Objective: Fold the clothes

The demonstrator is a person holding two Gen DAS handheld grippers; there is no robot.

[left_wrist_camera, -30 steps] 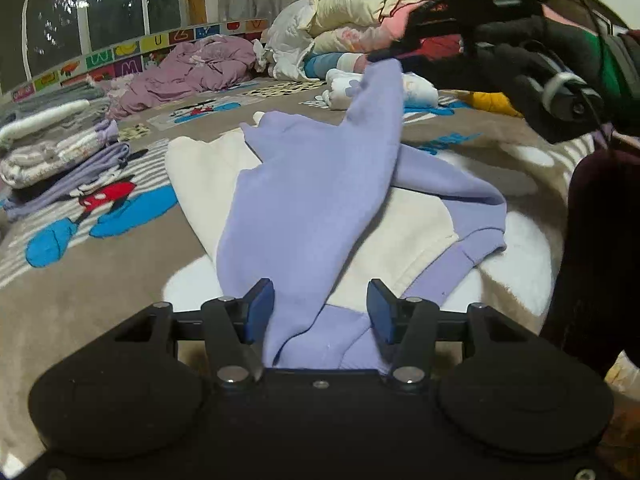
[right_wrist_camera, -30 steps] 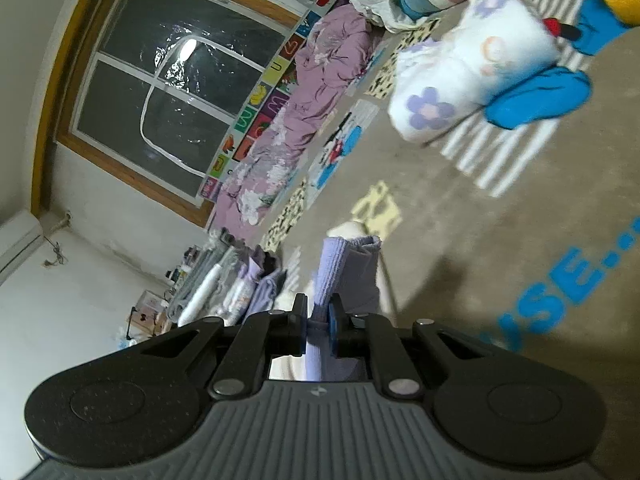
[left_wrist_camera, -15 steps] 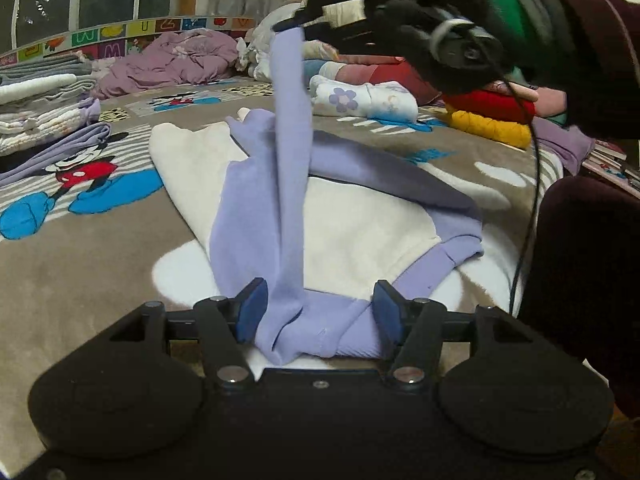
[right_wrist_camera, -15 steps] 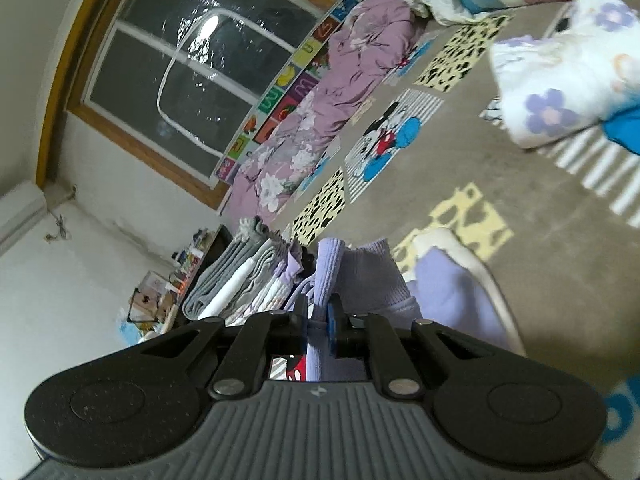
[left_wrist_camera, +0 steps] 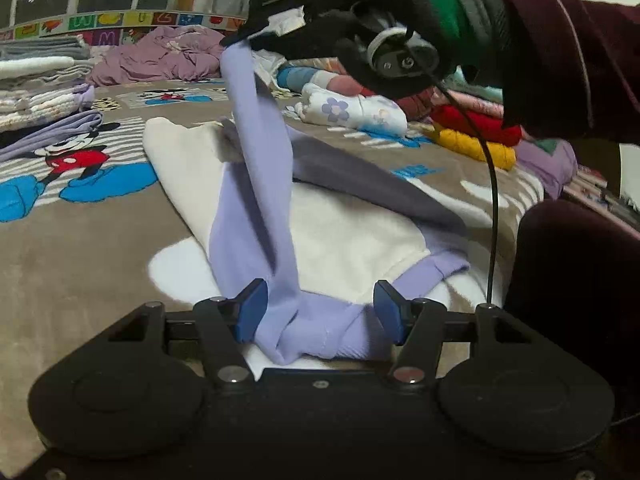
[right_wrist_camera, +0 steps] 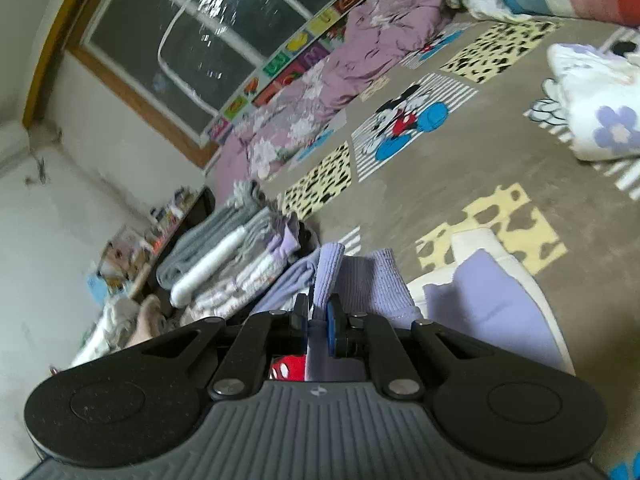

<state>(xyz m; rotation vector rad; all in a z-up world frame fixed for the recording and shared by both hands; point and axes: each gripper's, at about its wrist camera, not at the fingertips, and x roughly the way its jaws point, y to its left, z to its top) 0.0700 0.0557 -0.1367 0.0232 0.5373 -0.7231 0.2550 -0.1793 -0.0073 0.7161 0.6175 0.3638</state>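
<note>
Pinching the lilac sleeve (left_wrist_camera: 260, 148) aloft, the right gripper (right_wrist_camera: 318, 320) angles downward; the left gripper (left_wrist_camera: 316, 312) stands released, having just widened.

A dark wood-framed window (right_wrist_camera: 192, 52) is catching a lamp's glare above a pale wall (right_wrist_camera: 72, 184), while a brown cartoon-printed blanket (right_wrist_camera: 420, 184) is covering the bed and a cluttered low shelf (right_wrist_camera: 168, 224) is standing alongside.

Cream and lavender sweatshirt (left_wrist_camera: 352, 236) lying flat on patterned blanket, one lavender sleeve (left_wrist_camera: 260, 152) lifted upright, taut
</note>
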